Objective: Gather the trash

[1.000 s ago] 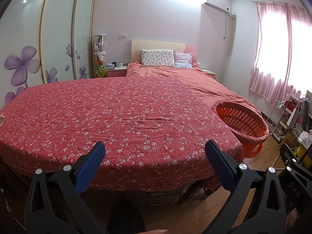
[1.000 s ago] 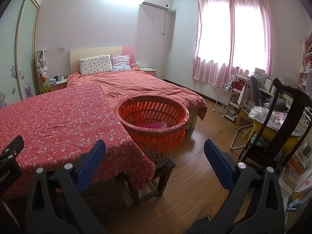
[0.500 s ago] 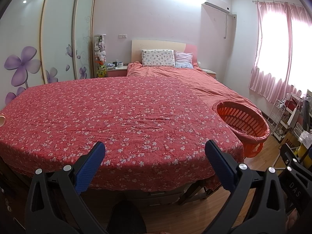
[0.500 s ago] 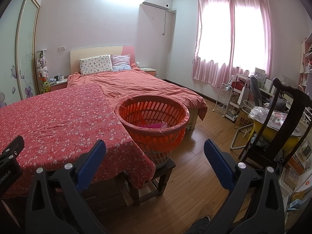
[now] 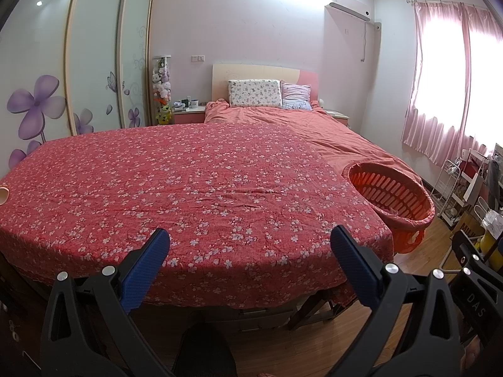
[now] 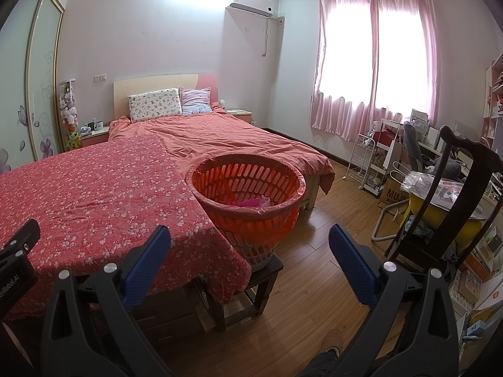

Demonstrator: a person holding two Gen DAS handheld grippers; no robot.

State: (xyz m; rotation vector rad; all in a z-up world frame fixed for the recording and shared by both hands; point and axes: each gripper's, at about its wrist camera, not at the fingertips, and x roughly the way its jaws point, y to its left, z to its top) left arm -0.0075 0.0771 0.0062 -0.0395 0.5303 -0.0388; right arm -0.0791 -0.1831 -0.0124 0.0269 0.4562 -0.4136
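Observation:
An orange slatted basket (image 6: 245, 185) lined with a bag stands on a small wooden stool (image 6: 267, 270) at the right end of the table; pink trash (image 6: 251, 202) lies inside it. The basket also shows in the left wrist view (image 5: 389, 194). My left gripper (image 5: 250, 248) is open and empty, held in front of the near edge of the table with the red flowered cloth (image 5: 188, 188). My right gripper (image 6: 250, 245) is open and empty, held in front of the basket. A pale cup-like thing (image 5: 3, 194) sits at the table's far left edge, mostly cut off.
A bed (image 6: 226, 135) with pillows lies behind the table. A dark wooden chair (image 6: 446, 194) and a cluttered desk stand at the right, with a white wire rack (image 6: 367, 163) by the window. Wooden floor (image 6: 314, 251) lies between basket and chair.

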